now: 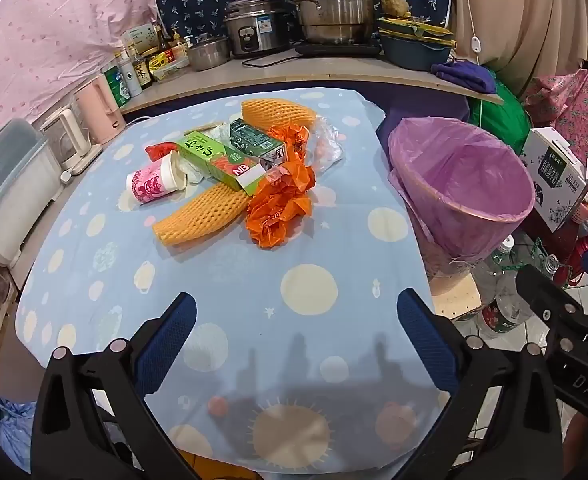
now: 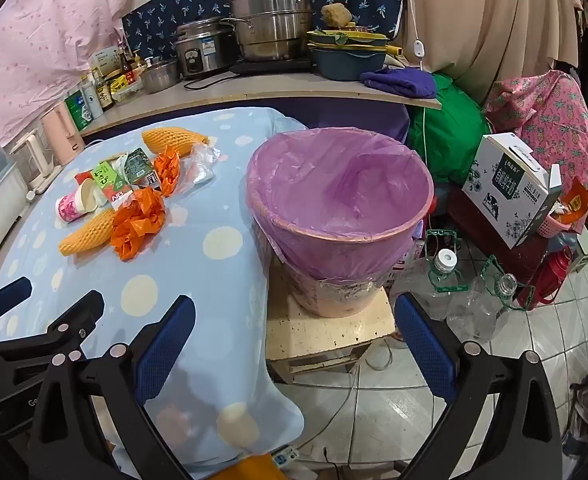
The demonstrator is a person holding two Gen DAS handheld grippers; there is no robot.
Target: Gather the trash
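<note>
My left tongs (image 1: 296, 312) hang wide apart and empty over the near edge of the counter (image 1: 222, 280), aimed straight at the litter — I keep them spread because nothing is picked yet and the pile offers several shapes. My right tongs (image 2: 294, 316) are just as wide and just as empty, straddling the counter's right edge, with the bin (image 2: 340, 200) dead ahead.

The trash sits heaped toward the far middle of the counter: a crumpled orange bag (image 1: 280, 208) nearest me, touching a foam fruit net (image 1: 200, 218) that lies flat beside it; behind them a green carton (image 1: 218, 160) leans across a tipped paper cup (image 1: 158, 182), and a second foam net (image 1: 278, 112) lies toward the far edge.

The bin stands off the counter's right edge on a low stool (image 2: 326, 332), its purple liner folded over the rim and its mouth open — placed there, I judge, so each piece needs only a short swing. It looks empty inside, so the collecting has not begun.
</note>
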